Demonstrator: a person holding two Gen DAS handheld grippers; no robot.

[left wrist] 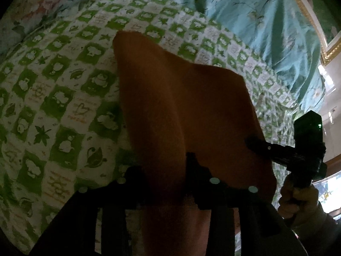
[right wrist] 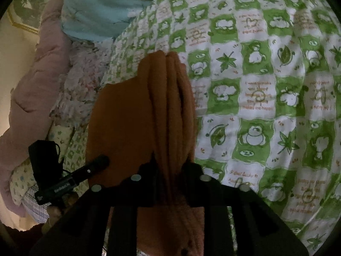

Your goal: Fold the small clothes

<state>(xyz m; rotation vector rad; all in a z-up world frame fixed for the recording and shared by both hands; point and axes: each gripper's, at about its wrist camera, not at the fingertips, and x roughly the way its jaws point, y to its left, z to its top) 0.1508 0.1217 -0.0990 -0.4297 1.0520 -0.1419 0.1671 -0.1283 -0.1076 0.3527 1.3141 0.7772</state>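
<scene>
Now both my tongs pinch the orange cloth point(left wrist: 181, 106): left gripper point(left wrist: 164, 170) and right gripper point(right wrist: 169, 170) clamped on its bunched edges (over the green-checked bedsheet point(right wrist: 266, 85))

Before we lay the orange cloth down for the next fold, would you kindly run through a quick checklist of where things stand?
1. Left gripper pinching the orange cloth: ok.
2. Right gripper clamped on bunched cloth: ok.
3. Cloth lifted off the green checked quilt: ok, it hangs between the grippers.
4. Cloth hanging flat: not ok, it is pleated at the right gripper.
5. Lower hem aligned: cannot tell, hidden.
6. Landing area on the quilt: ok in the right wrist view.
</scene>
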